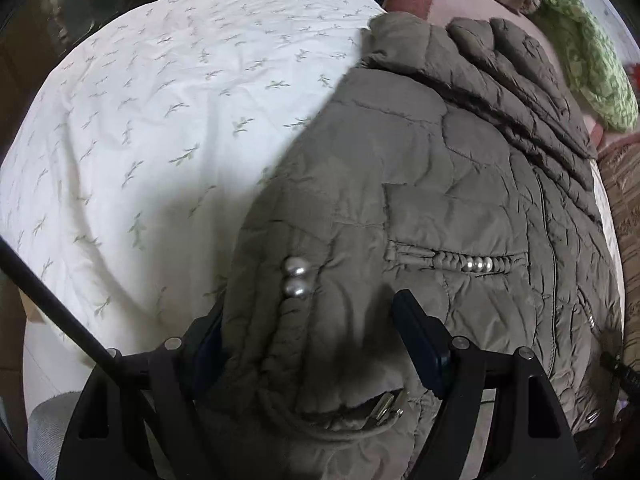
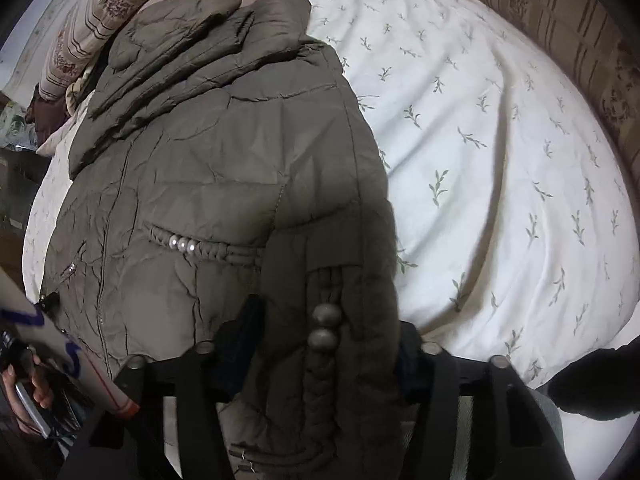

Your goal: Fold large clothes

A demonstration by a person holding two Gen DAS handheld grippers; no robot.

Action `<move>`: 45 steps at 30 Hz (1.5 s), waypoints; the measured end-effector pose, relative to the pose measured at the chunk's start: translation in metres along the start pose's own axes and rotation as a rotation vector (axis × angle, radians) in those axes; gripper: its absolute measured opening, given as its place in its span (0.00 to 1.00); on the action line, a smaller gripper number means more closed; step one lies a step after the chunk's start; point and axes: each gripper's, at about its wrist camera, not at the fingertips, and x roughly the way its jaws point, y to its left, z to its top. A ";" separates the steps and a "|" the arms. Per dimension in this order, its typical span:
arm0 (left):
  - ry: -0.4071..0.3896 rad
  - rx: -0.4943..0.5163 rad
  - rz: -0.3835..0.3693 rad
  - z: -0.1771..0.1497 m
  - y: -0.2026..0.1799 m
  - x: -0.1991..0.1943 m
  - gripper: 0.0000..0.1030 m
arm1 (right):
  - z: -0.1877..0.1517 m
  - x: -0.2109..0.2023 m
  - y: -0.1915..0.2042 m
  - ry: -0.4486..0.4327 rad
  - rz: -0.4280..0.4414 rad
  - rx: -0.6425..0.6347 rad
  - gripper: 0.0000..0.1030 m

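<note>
— Garment? 
— Olive-brown quilted puffer jacket (image 1: 420,184), lying on a white bedsheet (image 1: 140,128) printed with small green sprigs. Fabric creased, slight sheen, stitched in irregular panels. Collar end (image 1: 472,52) farthest from both cameras.

— Trim? 
— Braided pocket band with three pearl beads (image 1: 478,264) across the front; zipper line running lengthwise beside it. Each sleeve cuff carries the same braid and two larger beads (image 1: 296,278).

— Left gripper (image 1: 316,344)? 
— Jaws spread fairly wide, one on each side of a sleeve cuff (image 1: 312,352). The cuff bunches between them; the left finger (image 1: 208,340) is partly buried by cloth. Can't tell how firm the grip is.

— Right gripper (image 2: 324,352)? 
— Same picture: fingers standing apart, the other sleeve cuff (image 2: 324,360) draped thick between them, its beads (image 2: 325,326) in shadow. Cloth touches both pads, as far as I can see.

— Surroundings? 
— Striped patterned cushions (image 2: 560,20) along the bed's edge, a green knitted item (image 1: 592,64) near the collar. In the right view, a hand (image 2: 28,392) at the lower left corner.
</note>
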 end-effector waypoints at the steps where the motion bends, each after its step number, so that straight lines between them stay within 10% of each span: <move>1: -0.016 -0.027 0.002 -0.001 0.005 -0.005 0.75 | -0.001 -0.001 -0.001 -0.003 0.004 0.003 0.51; 4: -0.082 -0.090 0.012 -0.005 0.016 -0.018 0.75 | 0.000 0.001 -0.002 0.002 0.002 0.007 0.51; 10: 0.057 -0.062 0.015 -0.008 0.009 0.008 0.72 | 0.000 0.002 0.012 -0.008 -0.020 -0.041 0.40; 17: -0.011 -0.007 -0.063 -0.022 -0.004 -0.017 0.15 | -0.007 -0.009 0.010 -0.055 0.064 -0.030 0.22; 29: -0.060 -0.156 -0.581 -0.005 0.037 -0.098 0.12 | -0.010 -0.074 -0.008 -0.209 0.500 -0.038 0.18; 37: -0.037 -0.299 -0.810 0.118 0.025 -0.090 0.12 | 0.103 -0.076 -0.012 -0.207 0.871 0.057 0.18; 45: -0.033 -0.434 -0.741 0.263 -0.025 -0.001 0.17 | 0.260 0.016 -0.022 -0.088 0.996 0.332 0.26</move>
